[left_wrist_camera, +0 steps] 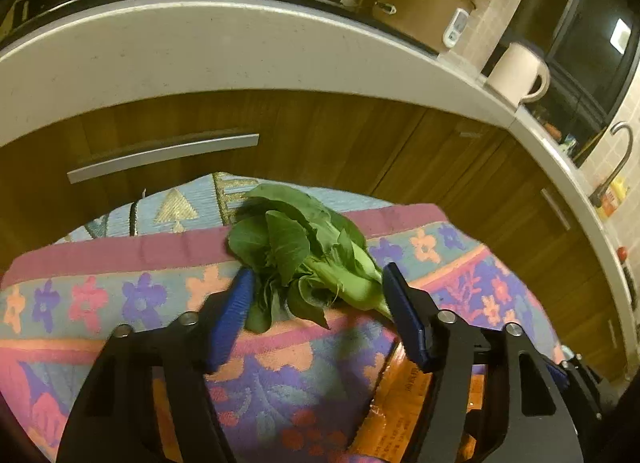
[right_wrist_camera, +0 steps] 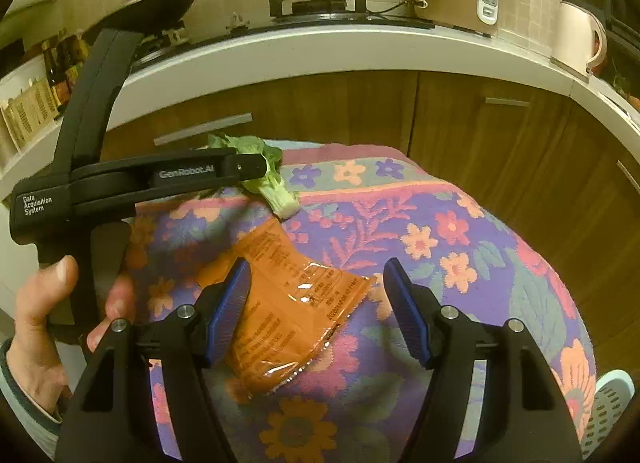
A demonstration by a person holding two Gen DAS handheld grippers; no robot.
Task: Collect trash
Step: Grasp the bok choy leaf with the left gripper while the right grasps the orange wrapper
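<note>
Below the kitchen counter [left_wrist_camera: 200, 47], a flowered cloth [left_wrist_camera: 120, 303].

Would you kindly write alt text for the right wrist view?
The right gripper hovers with open jaws over an orange plastic packet on a floral cloth. Beyond it, a hand holds the left gripper above a bok choy.

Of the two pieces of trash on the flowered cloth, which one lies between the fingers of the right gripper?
The flat orange plastic packet does. The leafy green vegetable lies farther back, under the left gripper.
</note>
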